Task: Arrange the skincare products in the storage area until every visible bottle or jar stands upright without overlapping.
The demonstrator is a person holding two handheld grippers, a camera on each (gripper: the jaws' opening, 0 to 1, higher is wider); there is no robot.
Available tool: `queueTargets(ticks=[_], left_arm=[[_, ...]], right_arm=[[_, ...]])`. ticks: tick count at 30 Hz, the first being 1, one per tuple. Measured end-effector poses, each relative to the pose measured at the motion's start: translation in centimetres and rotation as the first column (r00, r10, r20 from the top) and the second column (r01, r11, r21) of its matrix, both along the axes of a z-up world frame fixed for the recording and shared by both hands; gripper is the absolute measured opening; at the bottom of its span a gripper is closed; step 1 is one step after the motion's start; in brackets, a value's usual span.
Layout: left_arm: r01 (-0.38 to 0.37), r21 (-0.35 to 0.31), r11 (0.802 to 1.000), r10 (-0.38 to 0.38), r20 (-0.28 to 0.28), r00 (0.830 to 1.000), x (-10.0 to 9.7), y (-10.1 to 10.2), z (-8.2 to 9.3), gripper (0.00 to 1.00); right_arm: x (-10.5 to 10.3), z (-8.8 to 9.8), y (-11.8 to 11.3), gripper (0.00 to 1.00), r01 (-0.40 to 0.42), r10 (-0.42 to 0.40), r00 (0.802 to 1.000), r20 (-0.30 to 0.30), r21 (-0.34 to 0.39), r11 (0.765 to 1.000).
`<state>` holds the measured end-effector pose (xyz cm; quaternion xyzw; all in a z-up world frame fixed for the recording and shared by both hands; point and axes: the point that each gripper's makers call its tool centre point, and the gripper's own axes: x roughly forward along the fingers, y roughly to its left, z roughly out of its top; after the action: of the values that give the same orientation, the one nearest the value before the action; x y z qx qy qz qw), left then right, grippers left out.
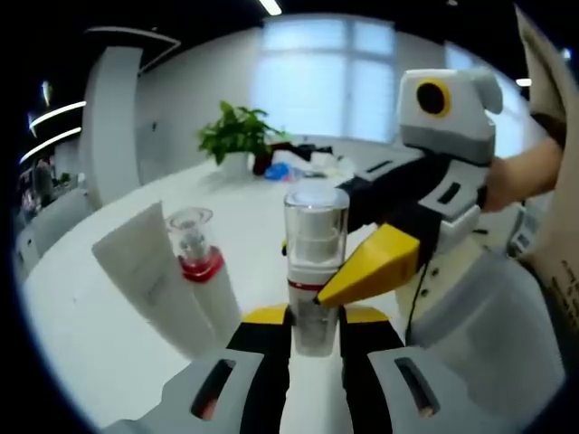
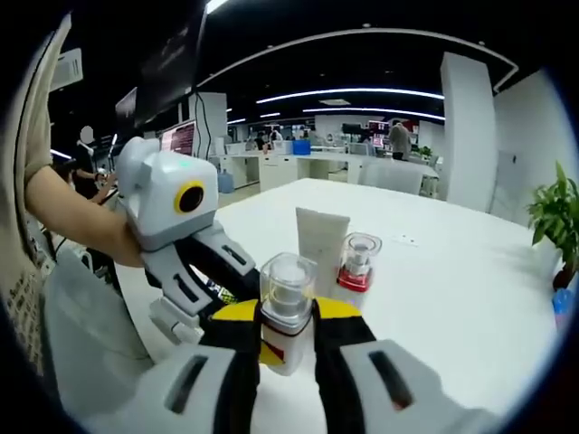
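Both grippers, left gripper (image 1: 315,330) and right gripper (image 2: 286,339), are clamping fingers on my clear-capped pump bottle (image 1: 315,262); it's looking light, slick, top-heavy, so I'm favouring its lower body.

You see the pump bottle (image 1: 315,271) — clear glossy plastic cap, red band | the squeeze tube (image 1: 158,276) — matt white plastic | counter (image 2: 452,289): smooth white, slight sheen | your left tongs (image 1: 315,316) and right tongs (image 2: 288,325): matt black and yellow plastic
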<state>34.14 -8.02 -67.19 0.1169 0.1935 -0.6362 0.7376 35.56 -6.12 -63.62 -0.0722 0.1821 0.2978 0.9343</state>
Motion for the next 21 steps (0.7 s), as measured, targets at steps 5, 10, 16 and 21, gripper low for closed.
queueTargets(ticks=[5, 10, 16, 21], left_arm=[[-0.002, 0.027, 1.000, 0.002, 0.001, 1.000, 0.5, -0.2, -2.4, 0.16], [0.002, 0.049, 0.999, -0.002, 0.000, 1.000, 0.8, -0.4, -4.5, 0.16], [0.015, 0.083, 0.996, -0.016, 0.017, 1.000, 1.4, -0.5, -6.1, 0.16], [0.015, 0.078, 0.997, -0.016, 0.010, 1.000, 2.1, -0.5, -6.4, 0.16]], right_arm=[[0.3, -2.4, 0.0, 0.21, 0.000, 0.000, 1.000, -0.003, -0.055, 0.999], [0.6, -4.2, -0.3, 0.21, 0.014, -0.017, 1.000, -0.027, -0.085, 0.996], [1.1, -5.9, -0.6, 0.21, 0.037, -0.042, 0.999, -0.035, -0.114, 0.993], [1.7, -6.2, -0.8, 0.21, 0.048, -0.052, 0.998, -0.027, -0.130, 0.990]])
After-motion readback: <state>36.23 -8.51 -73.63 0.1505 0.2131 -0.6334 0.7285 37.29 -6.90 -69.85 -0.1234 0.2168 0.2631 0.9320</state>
